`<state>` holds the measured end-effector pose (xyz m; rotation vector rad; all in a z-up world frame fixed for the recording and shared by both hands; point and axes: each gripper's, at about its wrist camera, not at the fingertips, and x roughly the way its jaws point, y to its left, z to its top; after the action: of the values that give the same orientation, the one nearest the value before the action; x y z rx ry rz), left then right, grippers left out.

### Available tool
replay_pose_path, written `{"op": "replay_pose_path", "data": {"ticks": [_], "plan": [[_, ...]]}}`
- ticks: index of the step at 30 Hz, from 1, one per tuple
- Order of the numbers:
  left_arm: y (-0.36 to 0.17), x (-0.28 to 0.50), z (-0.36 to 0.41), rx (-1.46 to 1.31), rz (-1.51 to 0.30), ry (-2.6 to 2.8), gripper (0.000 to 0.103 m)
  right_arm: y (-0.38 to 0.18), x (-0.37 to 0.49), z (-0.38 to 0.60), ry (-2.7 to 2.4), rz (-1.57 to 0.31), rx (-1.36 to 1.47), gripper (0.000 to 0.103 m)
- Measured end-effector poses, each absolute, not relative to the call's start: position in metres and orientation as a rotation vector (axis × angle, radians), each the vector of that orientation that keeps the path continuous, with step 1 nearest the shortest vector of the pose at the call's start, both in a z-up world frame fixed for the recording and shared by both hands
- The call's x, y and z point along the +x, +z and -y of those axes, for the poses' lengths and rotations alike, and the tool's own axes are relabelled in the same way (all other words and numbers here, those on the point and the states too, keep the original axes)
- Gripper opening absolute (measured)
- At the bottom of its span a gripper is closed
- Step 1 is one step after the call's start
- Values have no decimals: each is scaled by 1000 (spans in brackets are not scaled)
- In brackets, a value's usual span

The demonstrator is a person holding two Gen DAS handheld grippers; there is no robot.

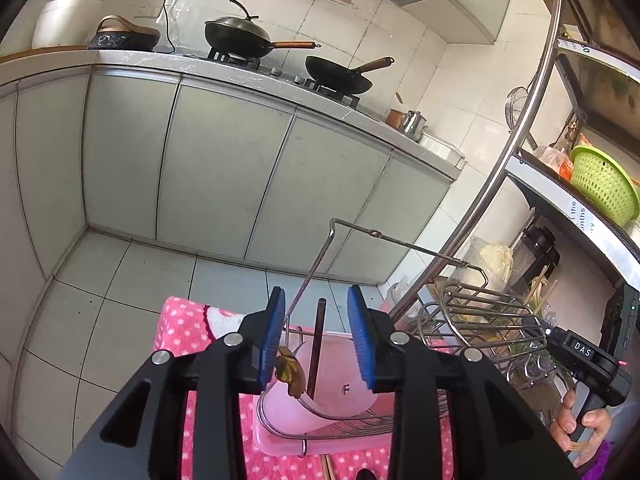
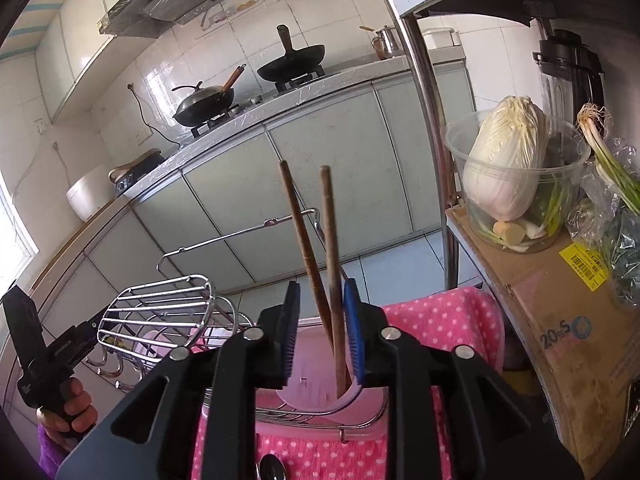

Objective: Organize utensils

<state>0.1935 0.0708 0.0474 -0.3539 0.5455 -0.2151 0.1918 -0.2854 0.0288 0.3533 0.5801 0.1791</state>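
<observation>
My right gripper (image 2: pixel 322 332) is open; a pair of brown wooden chopsticks (image 2: pixel 330 248) stands crossed between its blue pads, tips down in the pink holder cup (image 2: pixel 320 398) of the wire utensil rack (image 2: pixel 168 316). My left gripper (image 1: pixel 318 338) is open above the same pink cup (image 1: pixel 344 392), with one chopstick (image 1: pixel 318 344) upright between its fingers, untouched. A yellowish leaf-shaped piece (image 1: pixel 290 370) hangs by the left pad. The rack stands in a pink tray (image 1: pixel 280 440) on a pink dotted cloth (image 1: pixel 180 320). A spoon bowl (image 2: pixel 272 470) shows at the bottom edge.
A steel shelf post (image 1: pixel 500 168) and shelf with a green basket (image 1: pixel 602 188) stand at the right. A cardboard box (image 2: pixel 560 320) carries a tub with cabbage (image 2: pixel 508 156) and scallions. Kitchen cabinets (image 1: pixel 224 160) and a stove with two woks (image 1: pixel 240 36) lie beyond a tiled floor.
</observation>
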Motion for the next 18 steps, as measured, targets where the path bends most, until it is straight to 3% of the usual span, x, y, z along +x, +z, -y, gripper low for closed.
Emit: {"op": "replay_pose_path", "data": {"ticks": [18], "plan": [[66, 115, -70, -334, -498, -204, 32, 21, 114, 280, 215, -591, 315, 27]]}}
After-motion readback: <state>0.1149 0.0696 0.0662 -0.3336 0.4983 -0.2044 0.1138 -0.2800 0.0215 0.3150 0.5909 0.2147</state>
